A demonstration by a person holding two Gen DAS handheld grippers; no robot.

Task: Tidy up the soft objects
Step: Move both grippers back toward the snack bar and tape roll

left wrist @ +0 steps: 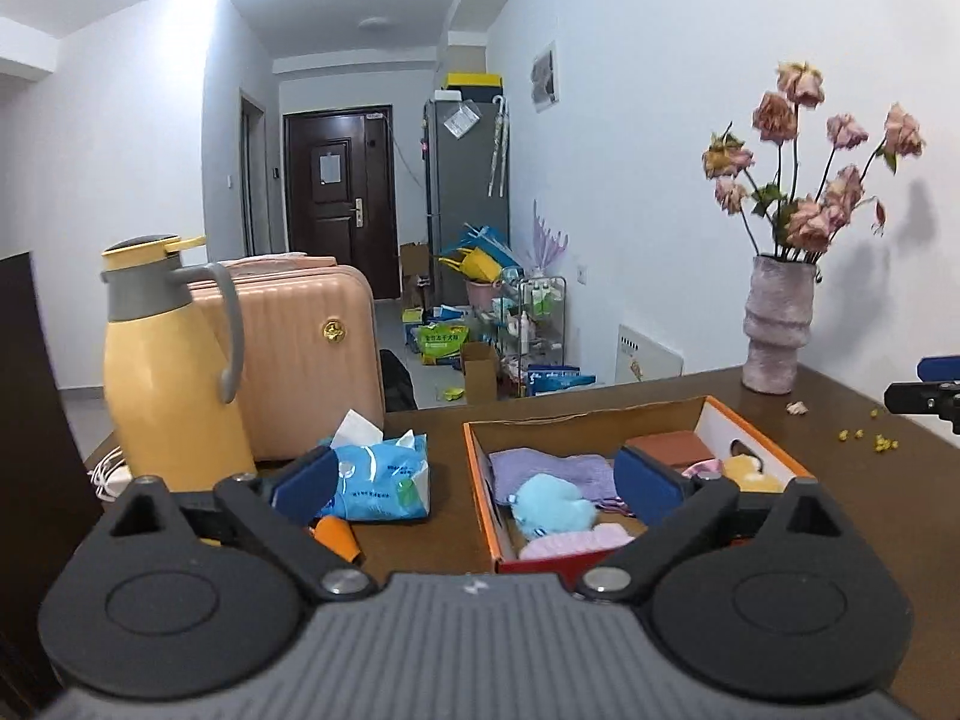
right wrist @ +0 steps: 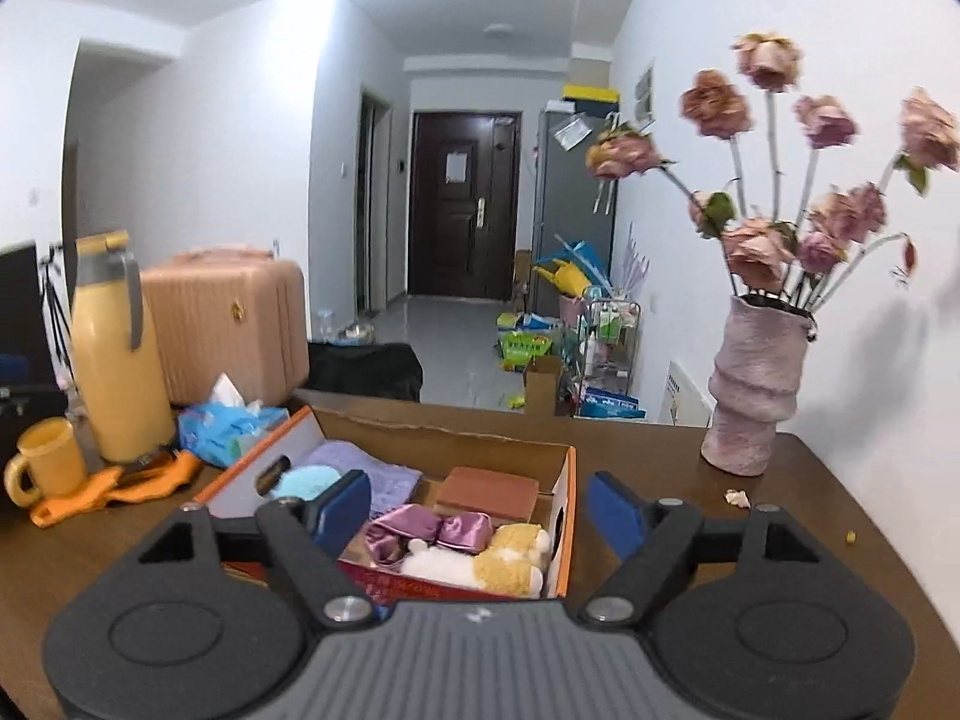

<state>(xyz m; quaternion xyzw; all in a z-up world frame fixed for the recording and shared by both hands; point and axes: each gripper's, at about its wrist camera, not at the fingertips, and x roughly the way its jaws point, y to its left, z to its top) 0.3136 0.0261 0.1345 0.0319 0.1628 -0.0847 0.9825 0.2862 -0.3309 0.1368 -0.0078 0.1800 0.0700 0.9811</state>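
Jug [left wrist: 165, 360]: far left on the table [left wrist: 840, 480].
Tissues [left wrist: 384, 474]: left of the box.
Left gripper [left wrist: 480, 480]: jaws wide apart, empty.
Box [right wrist: 567, 516]: centre, holding soft toys [right wrist: 492, 564] and cloths [left wrist: 552, 468].
Right gripper [right wrist: 480, 510]: jaws spread, empty.
Vase [right wrist: 756, 384]: far right.

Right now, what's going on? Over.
Both grippers open, empty. Soft toys in box. Nothing in the way.

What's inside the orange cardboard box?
The orange cardboard box holds a purple towel, blue fluffy toy, brown block, satin bow and plush animal. Anything beneath them is hidden.
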